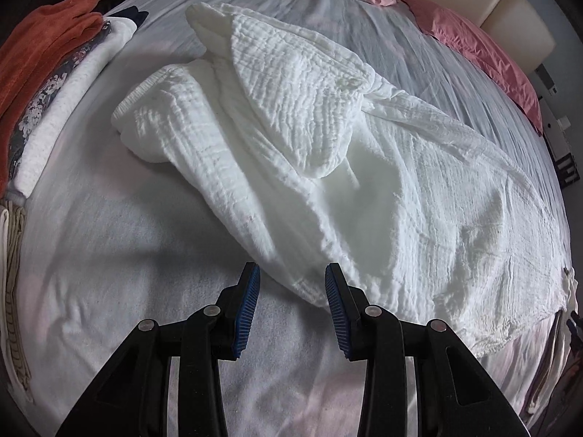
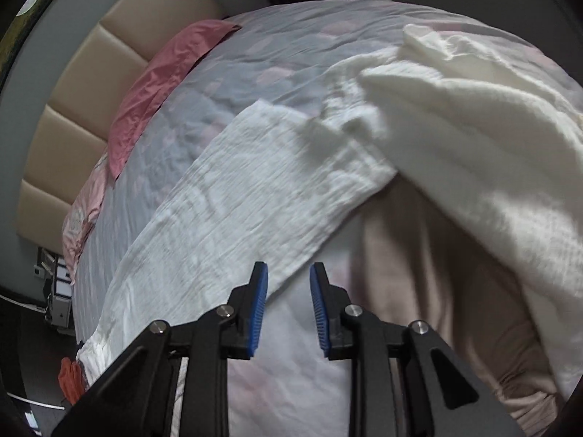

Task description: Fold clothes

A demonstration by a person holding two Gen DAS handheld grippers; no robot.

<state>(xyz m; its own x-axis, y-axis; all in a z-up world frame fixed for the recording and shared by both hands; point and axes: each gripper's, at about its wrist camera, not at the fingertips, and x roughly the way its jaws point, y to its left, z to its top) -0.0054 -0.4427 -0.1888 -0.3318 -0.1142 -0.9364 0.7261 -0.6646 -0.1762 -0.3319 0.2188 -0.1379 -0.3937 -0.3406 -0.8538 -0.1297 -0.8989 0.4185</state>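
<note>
A white crinkled garment [image 1: 328, 153] lies rumpled across the pale bedspread [image 1: 109, 255], one part folded over itself toward the upper left. My left gripper [image 1: 292, 284] hovers just above its near hem, blue pads apart with nothing between them. In the right wrist view a flat strip of the same white garment [image 2: 233, 218] runs diagonally over the bed, and a bunched thicker part [image 2: 473, 138] rises at the right. My right gripper [image 2: 288, 280] hangs over the strip's near corner, its jaws a little apart and empty.
A stack of folded clothes, orange [image 1: 40, 47], floral and white [image 1: 65, 116], lines the bed's left edge. A pink pillow [image 1: 488, 62] and beige headboard [image 2: 73, 109] mark the bed's head. Beige fabric [image 2: 419, 273] lies under the white garment at the right.
</note>
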